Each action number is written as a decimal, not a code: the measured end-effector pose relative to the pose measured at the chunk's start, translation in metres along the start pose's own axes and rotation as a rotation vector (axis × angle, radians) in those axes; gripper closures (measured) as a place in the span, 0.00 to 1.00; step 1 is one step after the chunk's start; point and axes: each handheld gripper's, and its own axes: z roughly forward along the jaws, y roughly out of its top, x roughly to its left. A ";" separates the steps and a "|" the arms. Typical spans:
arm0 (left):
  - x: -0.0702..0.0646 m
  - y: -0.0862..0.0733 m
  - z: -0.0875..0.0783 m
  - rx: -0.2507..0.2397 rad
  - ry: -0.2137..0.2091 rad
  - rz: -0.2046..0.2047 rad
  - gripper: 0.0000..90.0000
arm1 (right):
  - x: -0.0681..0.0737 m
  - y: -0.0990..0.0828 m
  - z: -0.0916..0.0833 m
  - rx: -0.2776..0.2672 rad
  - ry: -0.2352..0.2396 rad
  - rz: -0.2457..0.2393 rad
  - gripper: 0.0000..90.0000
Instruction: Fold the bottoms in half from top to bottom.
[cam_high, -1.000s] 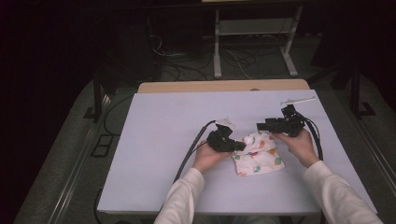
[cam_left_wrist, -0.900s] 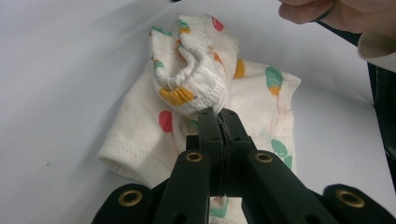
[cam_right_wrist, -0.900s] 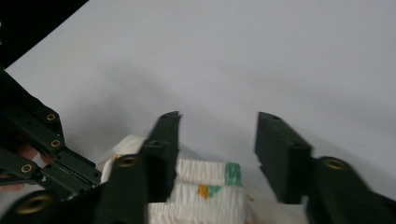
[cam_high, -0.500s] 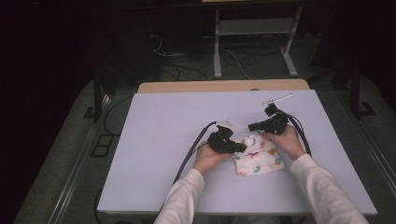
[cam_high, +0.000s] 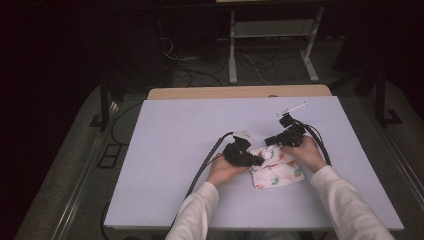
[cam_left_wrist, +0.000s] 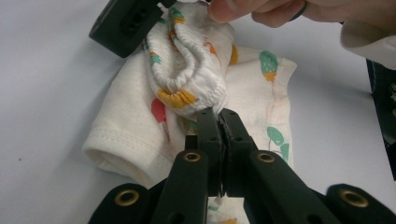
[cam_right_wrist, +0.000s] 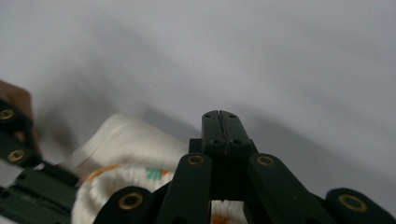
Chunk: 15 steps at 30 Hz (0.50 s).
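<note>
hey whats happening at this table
A person at a pale lavender table is working a small cream baby garment with coloured prints using two handheld black grippers. The left gripper is shut on the garment's ribbed, gathered edge. The right gripper has just closed; its jaws meet, with ribbed fabric showing at their base, so it appears to pinch the same edge. The rest of the garment lies bunched on the table.

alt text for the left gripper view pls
The left gripper, jaws shut, pinches the ribbed, elastic edge of a cream printed garment lying on a pale table. The right gripper meets the fabric at top left.
</note>
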 end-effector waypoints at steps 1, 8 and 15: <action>0.000 0.000 -0.001 -0.007 -0.007 -0.009 0.90 | 0.001 0.000 -0.002 0.005 0.002 -0.001 0.98; 0.003 -0.004 -0.012 -0.055 -0.001 -0.021 0.77 | 0.003 -0.006 -0.010 0.030 0.020 -0.010 0.98; 0.009 -0.003 -0.023 -0.126 0.047 -0.059 0.69 | 0.008 -0.015 -0.020 0.029 0.035 -0.018 0.98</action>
